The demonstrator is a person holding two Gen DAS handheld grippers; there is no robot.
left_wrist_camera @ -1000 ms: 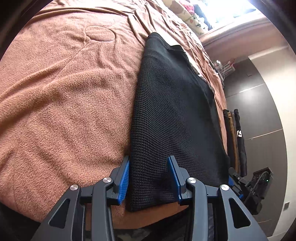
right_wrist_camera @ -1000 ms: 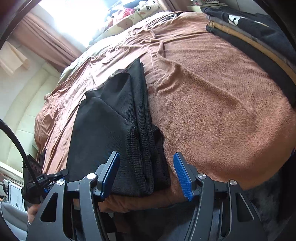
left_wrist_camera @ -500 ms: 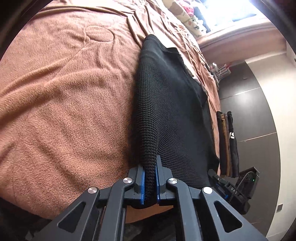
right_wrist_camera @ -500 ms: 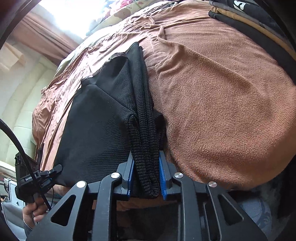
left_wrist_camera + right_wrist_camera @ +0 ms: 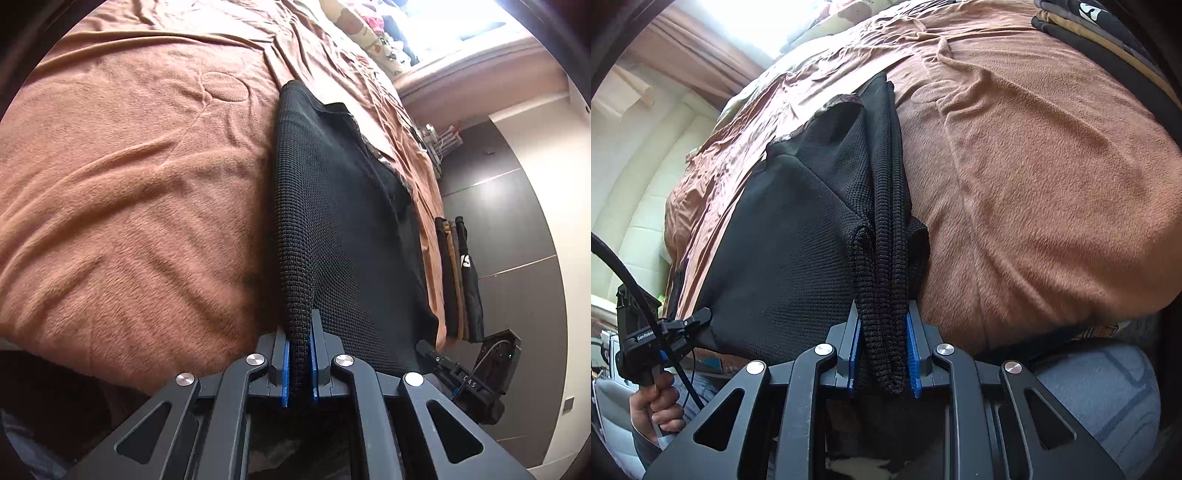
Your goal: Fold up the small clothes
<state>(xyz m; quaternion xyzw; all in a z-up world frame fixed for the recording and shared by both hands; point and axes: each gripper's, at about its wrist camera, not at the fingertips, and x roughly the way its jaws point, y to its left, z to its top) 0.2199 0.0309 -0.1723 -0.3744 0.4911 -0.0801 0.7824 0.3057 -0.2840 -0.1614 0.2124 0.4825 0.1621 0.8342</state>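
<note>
Left tool, right tool clamped

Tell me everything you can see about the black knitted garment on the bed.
The black knitted garment is a waffle-textured knit, partly folded, lying lengthwise on the brown blanket. Its far end shows a thin pale edging. Its near hem is pinched at two corners: the left gripper holds a single fold, the right gripper clamps several bunched ribbed layers. Both near corners are lifted slightly; the rest lies on the bed.

One black waffle-knit garment lies on one brown fleece blanket. Two black grippers with blue pads appear. One stack of folded dark and tan clothes sits aside.
</note>
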